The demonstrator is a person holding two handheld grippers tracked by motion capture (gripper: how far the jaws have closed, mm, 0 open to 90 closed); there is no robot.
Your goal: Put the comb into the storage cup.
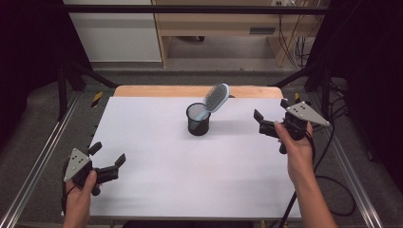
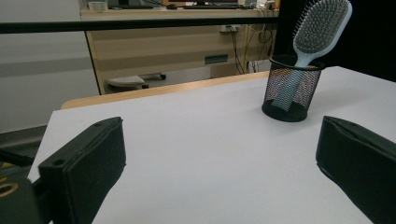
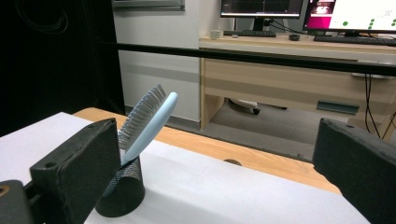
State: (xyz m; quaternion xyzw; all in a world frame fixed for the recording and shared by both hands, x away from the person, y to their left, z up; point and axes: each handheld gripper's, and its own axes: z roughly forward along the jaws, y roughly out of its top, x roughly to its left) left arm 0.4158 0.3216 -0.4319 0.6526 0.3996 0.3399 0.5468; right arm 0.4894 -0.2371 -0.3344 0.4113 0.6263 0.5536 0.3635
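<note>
A black mesh cup stands upright toward the far middle of the desk, and a pale blue brush sits in it handle-down, its bristled head leaning out over the rim toward the far right. The slant comes from the cup being short: the handle rests on the bottom and the head tips against the rim, so the heavy end hangs free above the top. That makes the head the easy part to take hold of, and I would guess that is why the right gripper is the nearer one, held up off the desk to the right of the cup with its jaws spread wide and nothing between them. In the right gripper view the brush and cup sit low at the left, partly behind the left jaw. The left gripper waits near the front left corner, well apart from the cup, jaws also wide apart and empty, pointed across the bare sheet at the cup; from there it could steady the cup, which looks light enough to tip if the brush is pulled sideways.
</note>
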